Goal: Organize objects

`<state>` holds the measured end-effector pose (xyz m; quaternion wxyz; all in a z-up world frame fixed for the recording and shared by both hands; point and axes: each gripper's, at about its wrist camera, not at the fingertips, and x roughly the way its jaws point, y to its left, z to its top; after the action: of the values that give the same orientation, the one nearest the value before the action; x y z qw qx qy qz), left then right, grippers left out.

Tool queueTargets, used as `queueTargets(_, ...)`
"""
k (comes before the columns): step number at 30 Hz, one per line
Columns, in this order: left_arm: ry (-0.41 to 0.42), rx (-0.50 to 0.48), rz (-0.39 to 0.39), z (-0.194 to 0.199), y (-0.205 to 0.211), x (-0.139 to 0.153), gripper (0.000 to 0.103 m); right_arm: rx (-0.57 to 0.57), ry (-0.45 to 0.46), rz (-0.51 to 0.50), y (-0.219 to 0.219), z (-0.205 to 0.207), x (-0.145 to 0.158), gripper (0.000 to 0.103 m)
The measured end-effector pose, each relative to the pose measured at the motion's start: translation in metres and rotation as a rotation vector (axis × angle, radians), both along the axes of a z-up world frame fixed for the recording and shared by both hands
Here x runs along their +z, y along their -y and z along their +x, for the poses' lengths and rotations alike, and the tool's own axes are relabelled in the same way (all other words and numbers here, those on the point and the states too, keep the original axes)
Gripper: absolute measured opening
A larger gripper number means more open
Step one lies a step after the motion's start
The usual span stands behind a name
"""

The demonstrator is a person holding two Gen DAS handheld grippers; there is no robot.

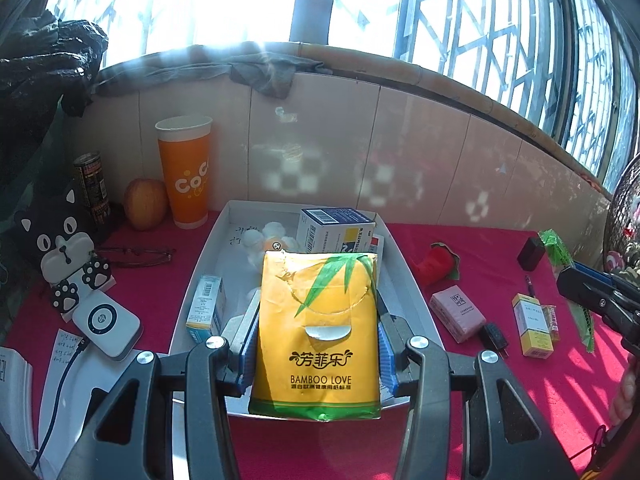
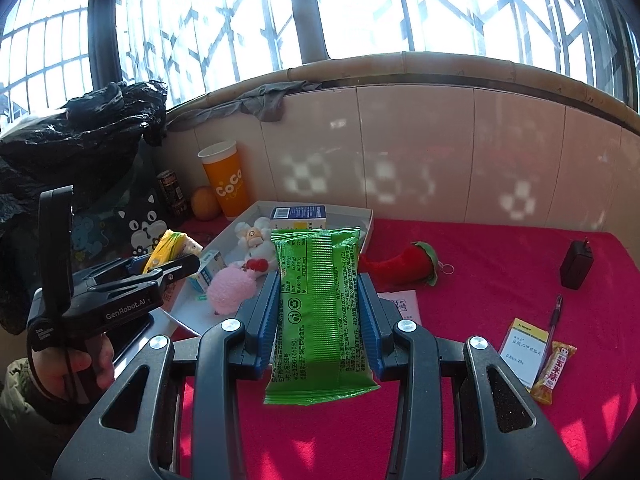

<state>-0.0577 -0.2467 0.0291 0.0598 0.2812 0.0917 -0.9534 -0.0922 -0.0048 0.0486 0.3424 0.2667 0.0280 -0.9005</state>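
While several boxes and soft toys are already lying in the white tray (image 1: 416, 280), both tongs are carrying more: the left tongs (image 1: 316, 344) are clamping the yellow tissue pack (image 1: 320, 320) over the tray, the right tongs (image 2: 320, 320) are gripping a green snack packet (image 2: 316, 312) just right of it. Right of the tray, a pink box (image 1: 456, 312), a chilli toy (image 2: 404, 266), a charger (image 2: 576, 264) and a pen (image 2: 554, 320) are still waiting on the red-covered worktop (image 2: 500, 272), which is sitting under a tiled wall and barred windows.
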Motion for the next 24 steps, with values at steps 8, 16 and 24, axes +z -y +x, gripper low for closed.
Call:
queueTargets(8, -0.003, 0.012, 0.069, -0.015, 0.040, 0.012, 0.048, 0.044, 0.030, -0.010, 0.030, -0.015, 0.008, 0.036)
queueTargets(16, -0.009, -0.026, 0.124, -0.058, 0.056, 0.016, 0.048, 0.064, 0.126, -0.040, 0.063, -0.045, -0.001, 0.036)
queueTargets(24, 0.104, -0.022, 0.169, -0.125, 0.063, -0.015, 0.048, 0.052, 0.234, -0.023, 0.105, -0.080, -0.031, 0.037)
